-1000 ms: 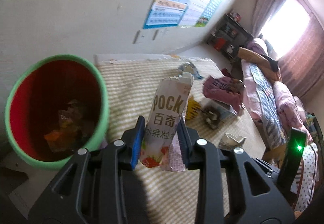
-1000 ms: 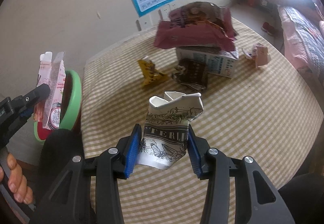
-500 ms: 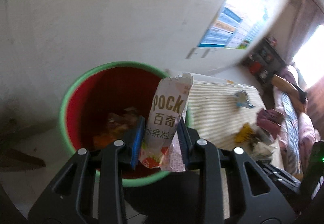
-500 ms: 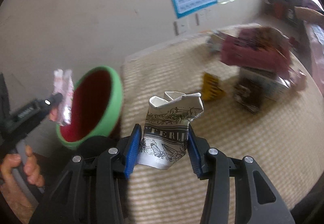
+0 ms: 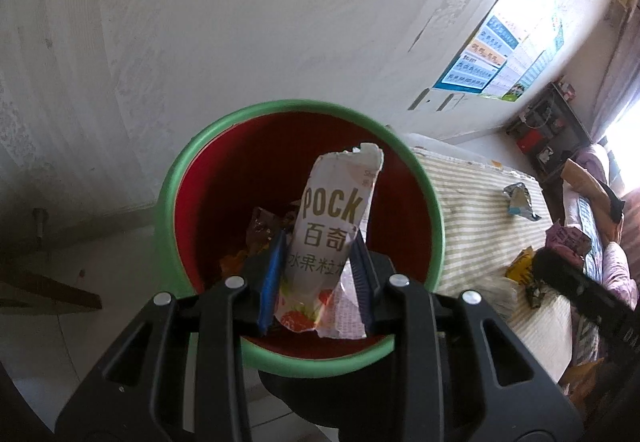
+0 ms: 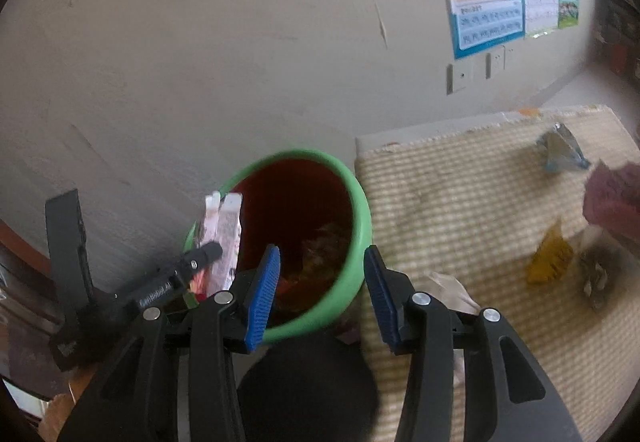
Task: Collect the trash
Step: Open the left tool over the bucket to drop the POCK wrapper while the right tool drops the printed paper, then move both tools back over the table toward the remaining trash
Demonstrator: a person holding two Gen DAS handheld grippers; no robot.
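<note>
My left gripper (image 5: 318, 274) is shut on a white Pocky wrapper (image 5: 328, 238) and holds it upright over the mouth of the red bin with a green rim (image 5: 176, 182), which has wrappers inside. In the right wrist view the bin (image 6: 358, 202) is by the table's left edge, and the left gripper (image 6: 210, 252) holds the wrapper (image 6: 222, 226) at the bin's near-left rim. My right gripper (image 6: 320, 282) is open and empty above the bin's near rim. A crumpled white paper cup (image 6: 452, 288) lies on the table just behind the right finger.
The table has a checked cloth (image 6: 480, 202). On it lie a silver-blue wrapper (image 6: 560, 150), a yellow wrapper (image 6: 550, 262), a dark wrapper (image 6: 596, 278) and a maroon bag (image 6: 612, 194). A wall stands close behind the bin. A bed (image 5: 600, 226) is at the far right.
My left gripper has carried the Pocky wrapper from beside the bin to over its mouth. My right gripper swung left toward the bin and opened, letting go of the paper cup.
</note>
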